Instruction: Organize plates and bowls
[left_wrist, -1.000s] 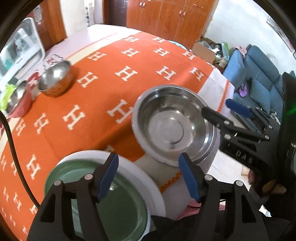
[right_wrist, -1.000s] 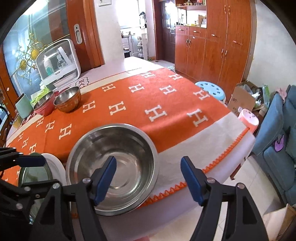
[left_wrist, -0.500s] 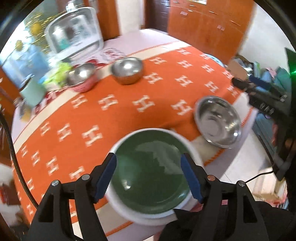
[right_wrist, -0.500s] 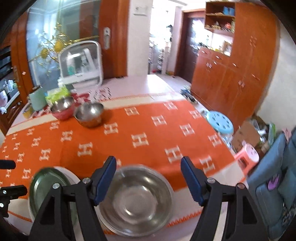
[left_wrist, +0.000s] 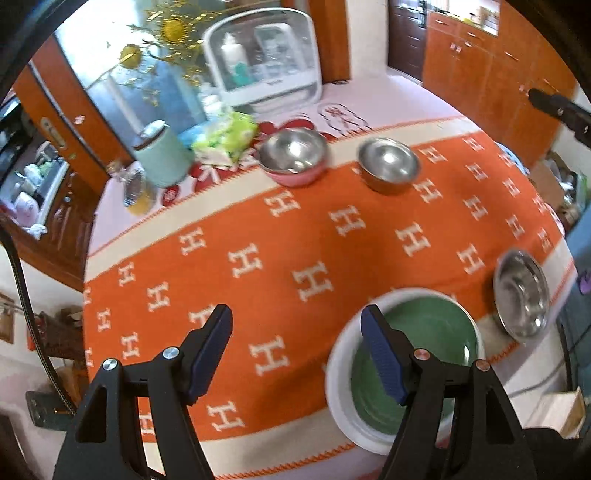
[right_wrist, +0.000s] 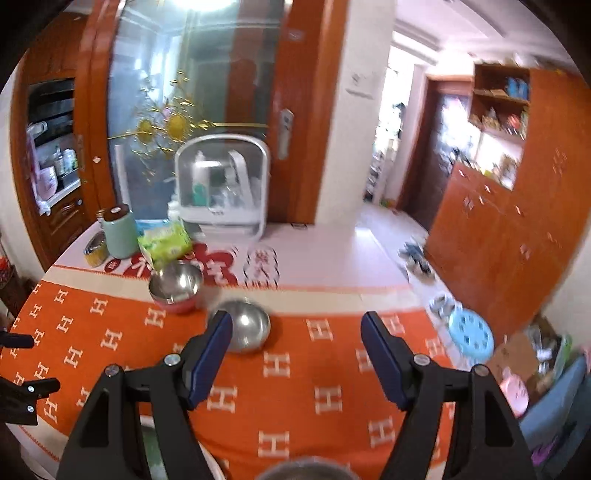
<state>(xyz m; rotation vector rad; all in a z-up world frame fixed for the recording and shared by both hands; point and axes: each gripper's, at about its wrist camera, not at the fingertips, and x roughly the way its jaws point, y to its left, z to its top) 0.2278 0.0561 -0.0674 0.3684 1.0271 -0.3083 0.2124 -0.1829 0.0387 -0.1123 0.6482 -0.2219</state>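
- Two grippers, left gripper (left_wrist: 295, 354) and right gripper (right_wrist: 295, 354), hang spread wide and grasp nothing.
- Just ahead of the left tool's right finger sits the green plate (left_wrist: 417, 354) on a white plate (left_wrist: 340, 384); a wide steel bowl (left_wrist: 521, 291) lies further right.
- Ahead of the right tool's left finger sits a small steel bowl (right_wrist: 247, 328), a pink-sided bowl (right_wrist: 177, 284) beyond it.
- Nothing is gathered yet, I judge: the step is choosing a piece. Next, lower one tool over a rim and clamp.
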